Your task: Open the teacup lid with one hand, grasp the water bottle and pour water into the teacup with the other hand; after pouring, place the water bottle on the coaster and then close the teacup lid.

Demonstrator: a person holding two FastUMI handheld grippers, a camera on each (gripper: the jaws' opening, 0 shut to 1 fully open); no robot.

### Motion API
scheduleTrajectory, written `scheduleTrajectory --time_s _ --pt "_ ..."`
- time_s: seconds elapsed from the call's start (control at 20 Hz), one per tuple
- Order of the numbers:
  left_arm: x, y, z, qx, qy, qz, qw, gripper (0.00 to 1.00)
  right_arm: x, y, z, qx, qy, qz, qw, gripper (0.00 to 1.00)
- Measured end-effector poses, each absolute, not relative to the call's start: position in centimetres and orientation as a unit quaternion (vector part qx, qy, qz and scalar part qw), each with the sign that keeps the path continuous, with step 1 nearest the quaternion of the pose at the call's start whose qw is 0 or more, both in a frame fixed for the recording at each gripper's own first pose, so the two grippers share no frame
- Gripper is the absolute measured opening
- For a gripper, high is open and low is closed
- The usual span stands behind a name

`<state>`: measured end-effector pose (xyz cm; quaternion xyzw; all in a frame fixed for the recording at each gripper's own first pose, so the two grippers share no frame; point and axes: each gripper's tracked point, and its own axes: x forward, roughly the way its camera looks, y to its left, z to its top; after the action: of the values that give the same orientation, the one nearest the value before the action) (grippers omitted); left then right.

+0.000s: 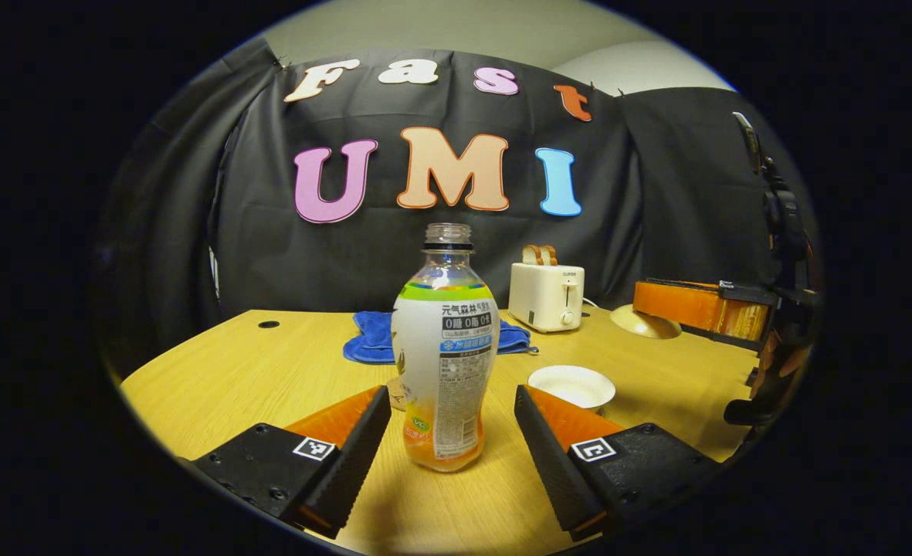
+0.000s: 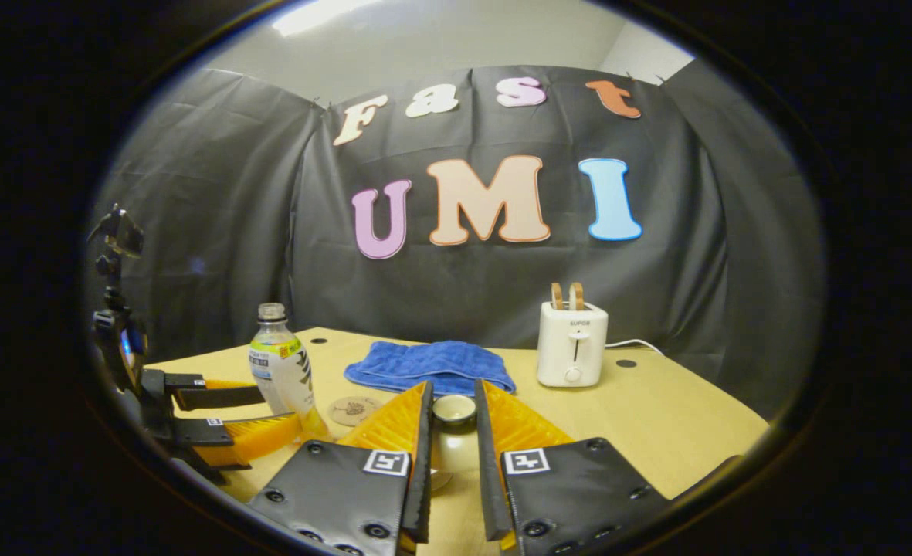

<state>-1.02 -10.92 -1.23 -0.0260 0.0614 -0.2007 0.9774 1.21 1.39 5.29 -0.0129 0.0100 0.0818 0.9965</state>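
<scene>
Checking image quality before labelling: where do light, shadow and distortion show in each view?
Left gripper view: the clear plastic water bottle is sharp, casts a shadow toward the camera; the wooden table edge bows from fisheye. Right gripper view: ceiling light glares at top; the white toaster stays crisp, the edges darken.

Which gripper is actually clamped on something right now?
The right gripper: its fingers press on the teacup lid's knob. The left gripper is open, fingers spread on both sides of the water bottle, not touching.
</scene>
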Motion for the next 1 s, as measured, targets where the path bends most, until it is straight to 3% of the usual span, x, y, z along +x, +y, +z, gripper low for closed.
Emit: scheduleTrajectory --time_s 0.15,0.45,0.7,1.0 --pt "0.0 -10.8 -2.0 -0.017 0.071 -0.191 0.979 0.90 1.2 0.9 5.1 -0.012 0.011 0.079 0.997 0.30" --pt "1.2 -10.8 -1.7 -0.007 0.066 -0.185 0.980 0.68 1.3 0.3 4.9 -0.013 0.014 0.075 0.997 0.29" --pt "1.9 -10.9 -1.8 0.019 0.070 -0.190 0.979 0.58 0.8 -0.3 5.0 -0.012 0.014 0.072 0.997 0.30" --pt "3.2 -9.8 0.1 0.099 0.047 -0.165 0.980 0.55 1.3 -1.7 4.7 -0.016 0.015 0.059 0.998 0.29"
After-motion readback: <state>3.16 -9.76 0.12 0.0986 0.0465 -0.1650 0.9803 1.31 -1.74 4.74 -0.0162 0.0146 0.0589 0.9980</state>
